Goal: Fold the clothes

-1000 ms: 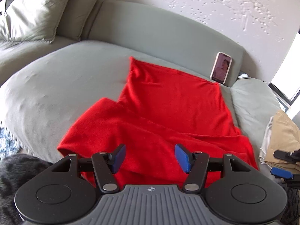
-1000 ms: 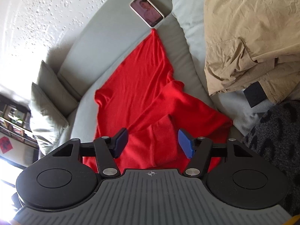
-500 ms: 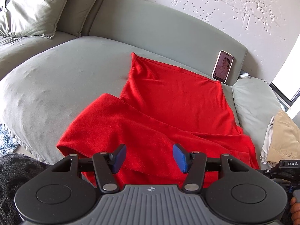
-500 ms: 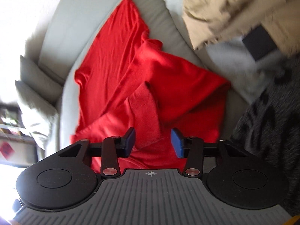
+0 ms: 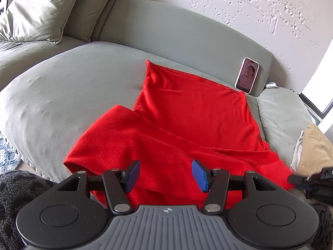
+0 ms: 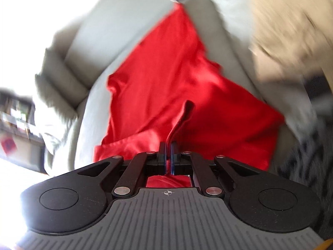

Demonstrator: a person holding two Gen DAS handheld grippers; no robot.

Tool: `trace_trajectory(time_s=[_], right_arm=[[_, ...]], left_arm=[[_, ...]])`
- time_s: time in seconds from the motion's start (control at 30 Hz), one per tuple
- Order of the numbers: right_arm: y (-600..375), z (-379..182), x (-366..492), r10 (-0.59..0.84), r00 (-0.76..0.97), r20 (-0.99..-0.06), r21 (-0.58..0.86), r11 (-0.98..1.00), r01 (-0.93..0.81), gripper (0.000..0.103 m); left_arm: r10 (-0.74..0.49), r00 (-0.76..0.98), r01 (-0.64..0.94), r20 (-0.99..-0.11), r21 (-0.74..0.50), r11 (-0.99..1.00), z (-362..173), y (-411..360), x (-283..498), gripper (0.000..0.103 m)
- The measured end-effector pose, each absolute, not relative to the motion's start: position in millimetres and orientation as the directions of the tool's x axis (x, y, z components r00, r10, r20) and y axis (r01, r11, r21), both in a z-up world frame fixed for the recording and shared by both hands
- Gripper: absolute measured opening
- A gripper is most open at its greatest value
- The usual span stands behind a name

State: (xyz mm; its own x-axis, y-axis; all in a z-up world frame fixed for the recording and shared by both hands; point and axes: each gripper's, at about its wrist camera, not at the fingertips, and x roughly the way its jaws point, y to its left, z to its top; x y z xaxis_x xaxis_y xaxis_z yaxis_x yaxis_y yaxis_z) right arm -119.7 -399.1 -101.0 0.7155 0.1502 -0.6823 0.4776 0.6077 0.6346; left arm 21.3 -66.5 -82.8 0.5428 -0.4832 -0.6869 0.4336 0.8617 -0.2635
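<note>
The red garment (image 5: 187, 125) is lying spread across the grey sofa (image 5: 68, 91), directly ahead of both claws, with its far edge reaching toward the backrest and its near hem hanging over the front of the seat. The right claw (image 6: 168, 158) is standing closed, its blue pads pinching a raised ridge of the red fabric that is running forward from the tips; the cloth is also showing beneath the claw body. The left claw (image 5: 165, 175) is hovering half open over the near hem, with the fabric lying below and between its fingers but no pad pressing on it. A phone (image 5: 246, 75) is leaning against the backrest beyond the far right corner of the garment, and a beige garment (image 5: 316, 145) is piled to the right of the left claw. The step in hand appears to be the gathering of the near edge for a fold: one side is being secured, the other is not yet taken. The next move likely calls for the left claw to be lowering onto the hem and closing on a single layer, level with the right claw's hold, so that both corners are lifting evenly. The right-wrist view is blurred, so the exact depth of its bite cannot be told.
</note>
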Motion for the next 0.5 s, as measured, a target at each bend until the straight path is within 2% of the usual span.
trace_trajectory(time_s=[0.17, 0.27, 0.37, 0.5], right_arm=[[-366.0, -45.5, -101.9, 0.045, 0.769, -0.638, 0.436, 0.844, 0.313, 0.003], [-356.9, -23.0, -107.7, -0.058, 0.790, -0.610, 0.305, 0.903, 0.302, 0.003], [-372.9, -19.7, -115.2, -0.111, 0.776, -0.621, 0.300, 0.881, 0.366, 0.003], [-411.9, -40.7, -131.0, -0.146, 0.698, -0.701, 0.312, 0.817, 0.484, 0.003]], left_arm=[[-0.474, 0.554, 0.412, -0.684, -0.270, 0.870, -82.5, -62.0, 23.0, 0.053], [-0.474, 0.561, 0.405, -0.679, -0.274, 0.872, -81.3, -59.1, 24.0, 0.053], [-0.474, 0.568, 0.400, -0.673, -0.278, 0.873, -79.3, -55.5, 24.6, 0.053], [-0.452, 0.597, 0.364, -0.663, -0.279, 0.889, -74.9, -47.5, 27.0, 0.053]])
